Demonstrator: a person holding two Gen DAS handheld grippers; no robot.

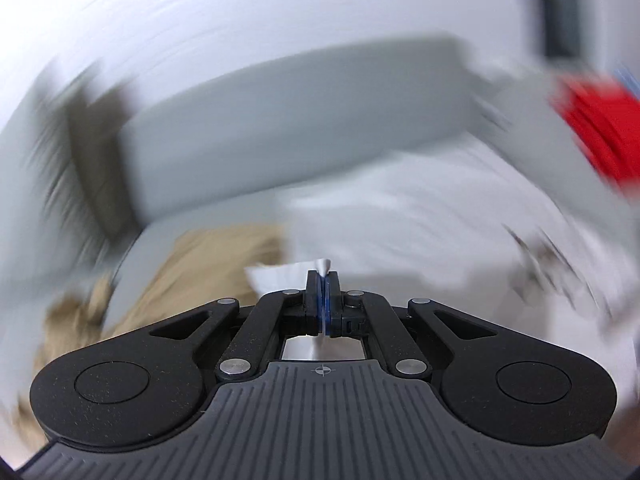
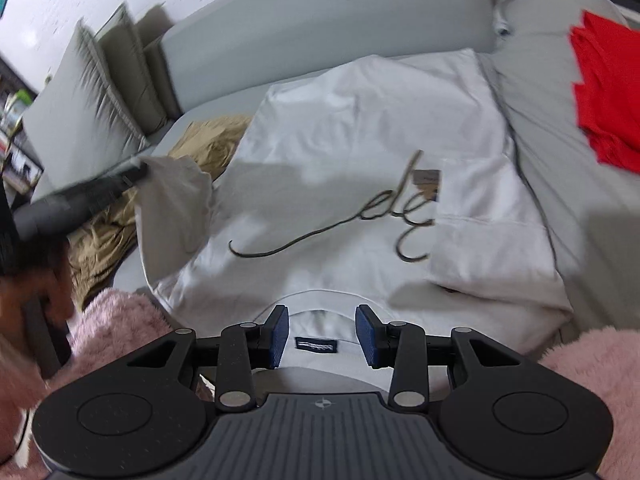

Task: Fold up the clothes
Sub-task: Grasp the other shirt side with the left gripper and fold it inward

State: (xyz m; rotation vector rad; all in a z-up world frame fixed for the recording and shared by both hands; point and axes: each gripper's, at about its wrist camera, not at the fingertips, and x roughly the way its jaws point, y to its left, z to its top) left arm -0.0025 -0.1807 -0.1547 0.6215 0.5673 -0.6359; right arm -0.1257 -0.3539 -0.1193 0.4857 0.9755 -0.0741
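A white T-shirt (image 2: 340, 152) with dark script lettering lies spread on a grey sofa, its collar and label nearest me; its right sleeve is folded in over the body. My left gripper (image 1: 323, 280) is shut on a pinch of the shirt's white cloth; in the right wrist view it (image 2: 140, 170) holds the left sleeve lifted off the sofa. The left wrist view is heavily blurred; the shirt (image 1: 420, 220) shows there as a white mass. My right gripper (image 2: 322, 326) is open and empty, just above the collar.
A tan garment (image 2: 208, 144) lies crumpled left of the shirt. A red garment (image 2: 604, 92) lies on the sofa's right side. Grey cushions (image 2: 120, 64) lean at the back left. Pink fuzzy fabric (image 2: 120, 320) fills the near foreground on both sides.
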